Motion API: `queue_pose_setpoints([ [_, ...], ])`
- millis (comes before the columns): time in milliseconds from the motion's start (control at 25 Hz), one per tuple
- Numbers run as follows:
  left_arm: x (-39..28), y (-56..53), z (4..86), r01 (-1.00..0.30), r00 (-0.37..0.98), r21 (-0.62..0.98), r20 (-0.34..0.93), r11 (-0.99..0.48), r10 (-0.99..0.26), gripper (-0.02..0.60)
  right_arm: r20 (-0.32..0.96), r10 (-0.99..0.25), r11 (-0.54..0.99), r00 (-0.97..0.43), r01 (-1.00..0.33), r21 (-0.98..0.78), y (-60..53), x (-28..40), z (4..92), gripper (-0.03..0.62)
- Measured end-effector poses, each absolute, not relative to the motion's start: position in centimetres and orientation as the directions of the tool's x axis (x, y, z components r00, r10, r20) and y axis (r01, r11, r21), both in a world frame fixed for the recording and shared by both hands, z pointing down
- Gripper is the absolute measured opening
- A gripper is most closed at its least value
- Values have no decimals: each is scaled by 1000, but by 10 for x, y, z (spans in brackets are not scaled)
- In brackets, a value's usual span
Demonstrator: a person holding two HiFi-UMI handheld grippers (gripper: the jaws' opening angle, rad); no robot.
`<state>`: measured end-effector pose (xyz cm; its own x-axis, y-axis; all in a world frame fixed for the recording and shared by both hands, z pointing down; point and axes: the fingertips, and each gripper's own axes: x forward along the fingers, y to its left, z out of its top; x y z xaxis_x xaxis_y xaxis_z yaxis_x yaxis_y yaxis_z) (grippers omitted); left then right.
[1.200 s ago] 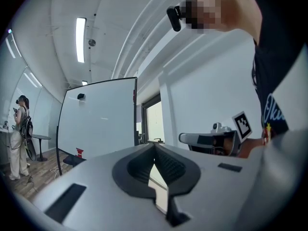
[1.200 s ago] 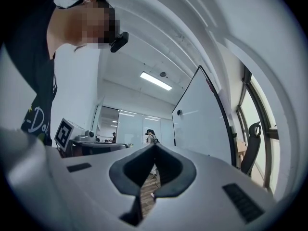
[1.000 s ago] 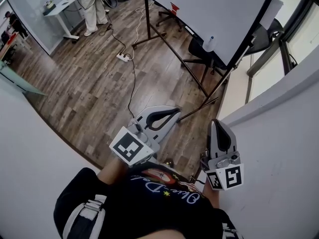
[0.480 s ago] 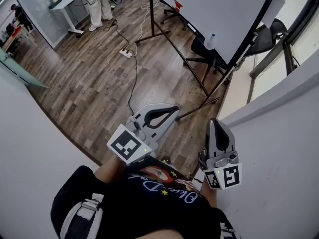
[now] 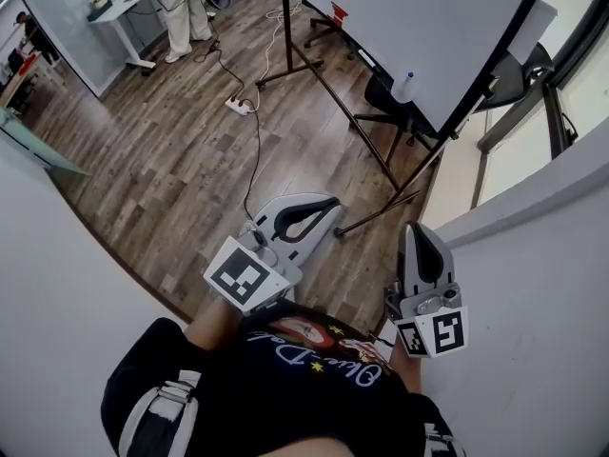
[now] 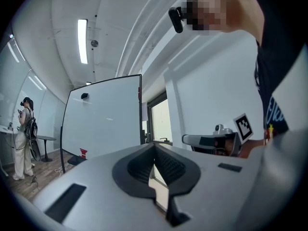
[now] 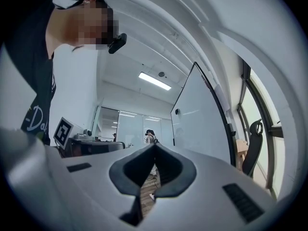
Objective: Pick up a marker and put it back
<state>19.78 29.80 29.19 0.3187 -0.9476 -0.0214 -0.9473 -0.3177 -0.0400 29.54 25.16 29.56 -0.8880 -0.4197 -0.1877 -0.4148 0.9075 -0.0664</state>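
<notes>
your left claw (image 5: 328,209), right claw (image 5: 419,232): both pressed together, empty; reach the whiteboard (image 5: 400,17) unopened, you'll knock the marker

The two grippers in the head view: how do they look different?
The left gripper slants toward the picture's right; the right gripper points straight up it. The left gripper's cube shows one big marker square; the right gripper's cube shows two smaller ones. Both have jaws shut, holding nothing.

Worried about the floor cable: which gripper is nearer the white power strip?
Left. The power strip lies on the floor ahead-left of the left gripper; the right gripper is farther right, beside the wall.
</notes>
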Motion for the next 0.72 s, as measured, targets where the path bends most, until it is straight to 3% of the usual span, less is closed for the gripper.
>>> queue_pose_setpoints([
  [720, 70, 206, 301, -908, 418, -7, -33, -418, -908, 3, -134, -537, 843, -832, -537, -46, 175, 178, 299, 0],
])
